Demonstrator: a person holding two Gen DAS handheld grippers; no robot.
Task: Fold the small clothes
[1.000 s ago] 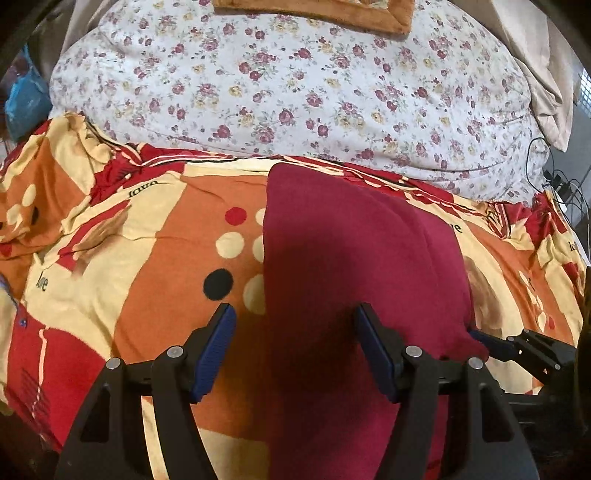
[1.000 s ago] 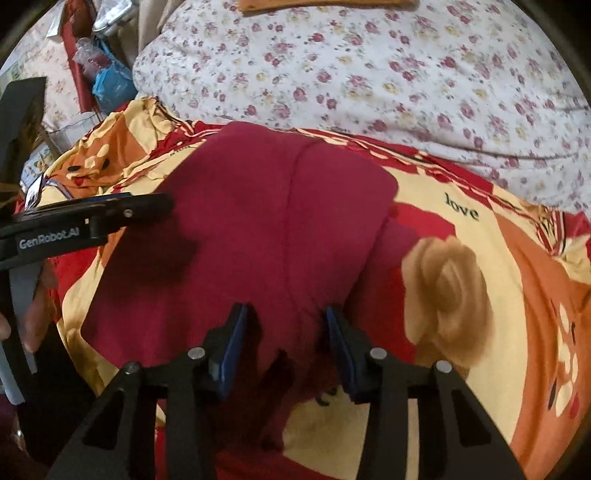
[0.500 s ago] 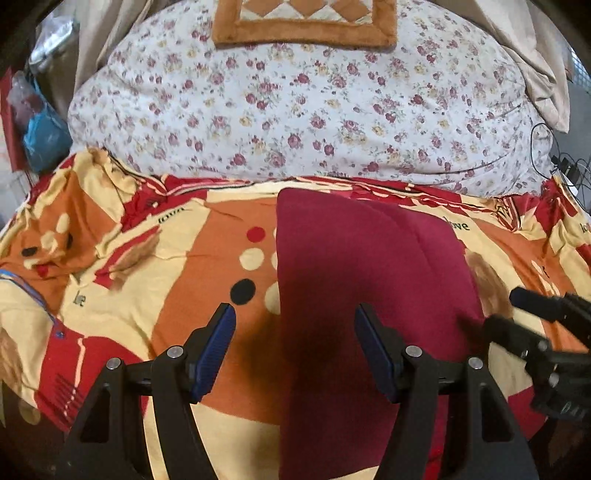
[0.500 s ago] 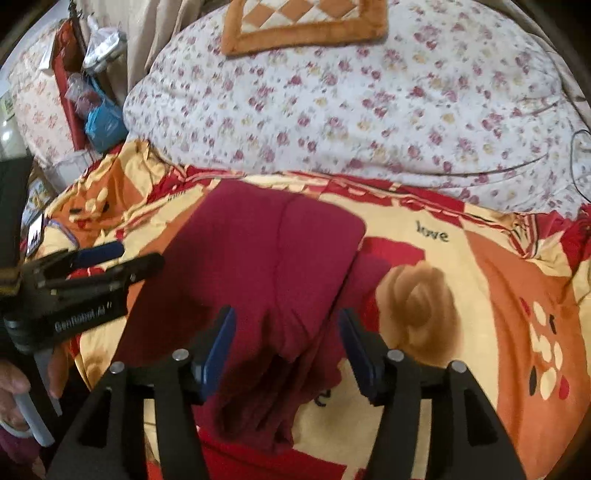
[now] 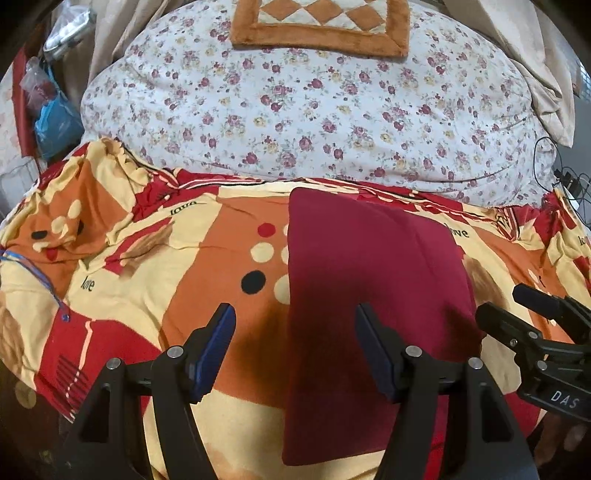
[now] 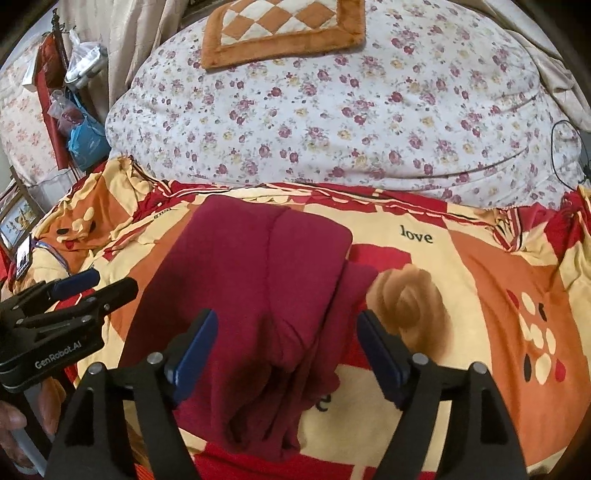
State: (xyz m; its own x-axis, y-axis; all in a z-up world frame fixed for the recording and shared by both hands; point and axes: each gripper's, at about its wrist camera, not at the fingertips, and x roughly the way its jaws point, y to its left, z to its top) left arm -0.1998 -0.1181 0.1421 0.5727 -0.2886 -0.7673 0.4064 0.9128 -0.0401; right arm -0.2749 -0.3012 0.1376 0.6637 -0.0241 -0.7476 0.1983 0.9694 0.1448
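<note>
A maroon garment is seen laid flat on a patterned bedsheet of orange, cream and red, occupying the centre and lower right of the left wrist frame, with its left edge running straight down the picture. In the right wrist frame the same garment is shown left of centre, folded into a long shape, with bunched layers gathered at its near end toward the bottom of the frame and a narrower strip of cloth lying along its right side. The left gripper is held spread wide above the sheet, nothing between its blue pads; its left finger is placed over bare sheet and its right finger over the garment. The right gripper is likewise spread apart and released, its fingers set either side of the bunched near end; whether the cloth is touched by them cannot be settled from this angle. Each gripper is also caught at the edge of the other's view, at lower right and at middle left. A white floral quilt is heaped across the upper half of both frames, and an orange-bordered checked cushion is set on top of it.
</note>
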